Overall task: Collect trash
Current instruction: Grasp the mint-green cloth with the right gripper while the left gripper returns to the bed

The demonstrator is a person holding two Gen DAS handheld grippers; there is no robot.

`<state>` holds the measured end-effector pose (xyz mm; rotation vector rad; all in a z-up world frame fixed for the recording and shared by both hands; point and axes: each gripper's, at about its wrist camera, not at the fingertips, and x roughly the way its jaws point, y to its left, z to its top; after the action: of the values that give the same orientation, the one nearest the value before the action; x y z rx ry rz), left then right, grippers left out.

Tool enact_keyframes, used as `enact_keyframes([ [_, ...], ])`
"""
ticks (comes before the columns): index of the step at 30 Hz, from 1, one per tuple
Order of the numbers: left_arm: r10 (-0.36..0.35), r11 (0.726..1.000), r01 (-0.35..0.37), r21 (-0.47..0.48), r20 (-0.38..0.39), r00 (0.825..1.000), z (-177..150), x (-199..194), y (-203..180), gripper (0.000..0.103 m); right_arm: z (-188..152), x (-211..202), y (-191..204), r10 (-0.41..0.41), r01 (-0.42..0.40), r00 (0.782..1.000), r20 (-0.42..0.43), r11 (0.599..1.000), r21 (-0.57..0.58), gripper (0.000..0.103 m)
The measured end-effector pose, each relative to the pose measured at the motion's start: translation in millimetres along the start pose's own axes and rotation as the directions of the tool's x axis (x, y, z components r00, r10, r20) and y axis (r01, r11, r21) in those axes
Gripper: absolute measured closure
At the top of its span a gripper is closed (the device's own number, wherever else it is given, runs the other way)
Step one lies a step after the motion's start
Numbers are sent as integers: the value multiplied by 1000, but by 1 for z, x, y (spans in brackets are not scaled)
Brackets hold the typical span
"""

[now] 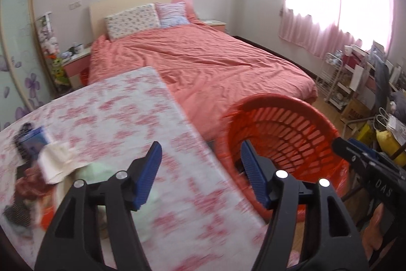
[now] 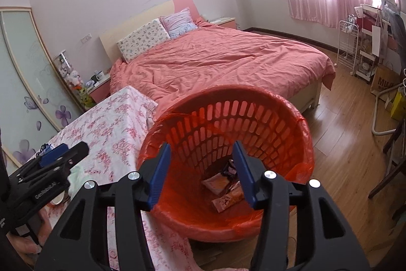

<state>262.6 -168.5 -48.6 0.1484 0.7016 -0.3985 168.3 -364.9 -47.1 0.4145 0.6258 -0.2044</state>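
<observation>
A red basket (image 2: 253,118) with slots in its wall stands on the wood floor (image 2: 342,144), just beside the table (image 2: 114,123). A thin red bag (image 2: 303,166) lines it and folds over the rim. Down at the bottom lie some wrappers (image 2: 225,192): a pale one, an orange one and a dark one. The blue fingers cover part of them, so it is hard to tell how many there are.

The right gripper (image 2: 201,169) hangs over the mouth of the basket. Its fingers are spread apart and nothing is between them.

The left gripper (image 1: 200,169) is over the edge of the table, with one finger over the flowered cloth and the other in front of the basket. Its fingers are spread wide and hold nothing.

More trash (image 1: 48,161) lies in a pile on the table's left side: a white crumpled paper, something blue, something dark and stripy, and something red. That view is blurry, so it is hard to say what each piece is. The picture edge cuts off part of the pile.

Behind the table is a big bed (image 2: 228,62) with a pink cover and two pillows (image 2: 157,36).
</observation>
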Motion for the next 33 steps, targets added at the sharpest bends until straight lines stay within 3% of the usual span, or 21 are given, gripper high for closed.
enact_keyframes([
  [10, 189, 975, -188, -121, -4, 982, -51, -64, 108, 26, -19, 0, 65, 55, -60, 997, -59, 993, -97, 52],
  [19, 376, 894, -372, -250, -34, 926, -92, -112, 220, 20, -47, 26, 153, 114, -145, 983, -141, 960, -238, 52],
  [26, 425, 841, -429, -329, -89, 901, -121, -129, 278, 20, -63, 70, 194, 83, -142, 973, -217, 951, -274, 52],
  [30, 427, 827, -437, -353, -109, 898, -137, -133, 297, 20, -66, 89, 202, 51, -122, 966, -252, 954, -274, 52],
  [32, 425, 825, -435, -359, -113, 898, -142, -134, 303, 20, -70, 91, 207, 33, -113, 967, -254, 945, -306, 67],
  [33, 422, 826, -433, -361, -113, 900, -144, -134, 306, 20, -71, 91, 208, 20, -103, 968, -251, 942, -321, 69],
])
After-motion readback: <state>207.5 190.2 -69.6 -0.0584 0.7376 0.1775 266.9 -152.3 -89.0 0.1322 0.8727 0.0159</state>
